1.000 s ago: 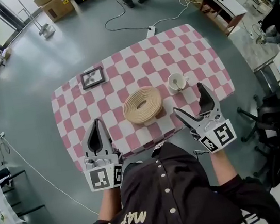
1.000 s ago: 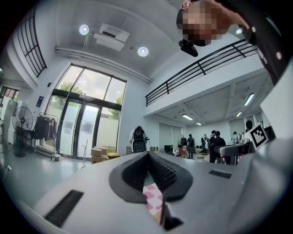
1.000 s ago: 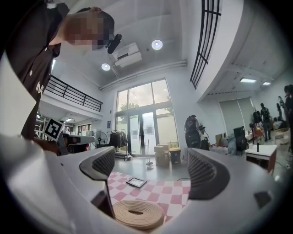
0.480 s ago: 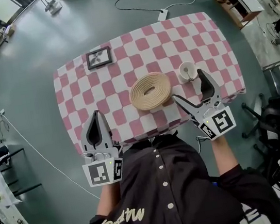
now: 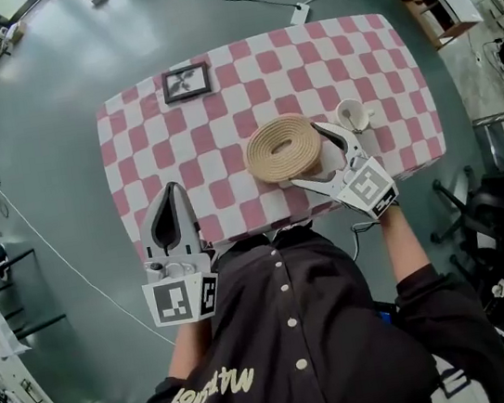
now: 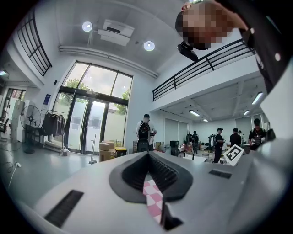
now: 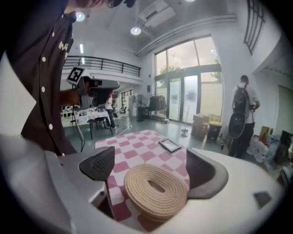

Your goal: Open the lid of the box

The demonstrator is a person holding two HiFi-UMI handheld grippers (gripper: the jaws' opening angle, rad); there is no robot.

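Two grippers: the left gripper (image 5: 173, 193) hangs off the near left edge of the table, jaws pressed together on nothing; the right gripper (image 5: 309, 153) is spread wide and empty, its jaws framing the near right side of the box (image 5: 283, 147)
Box: round, of coiled rope, standing right of centre on the table with its lid (image 7: 156, 186) on; a slot-like hollow shows in the lid's middle
Step in hand: by the look of it, lining up the right gripper on the lid; no contact can be made out and the opening is not begun
Doing it well: the jaws likely need to close on the lid's rim, not on the base under it, then lift straight up; a light woven box may ride up with its lid, and the free left gripper could steady the base; the cup (image 5: 353, 115) just beside the far jaw is the thing to avoid knocking
Surface: pink-and-white checked cloth (image 5: 179, 150) covers the table; a framed picture (image 5: 186, 82) lies at the far left, well apart from the box
Room: grey floor, a power strip (image 5: 299, 13) past the table's far edge, tall windows (image 7: 192, 87), a balcony rail (image 6: 206, 64), cartons (image 6: 108, 151) and a person with a backpack (image 7: 241, 114) among others standing about
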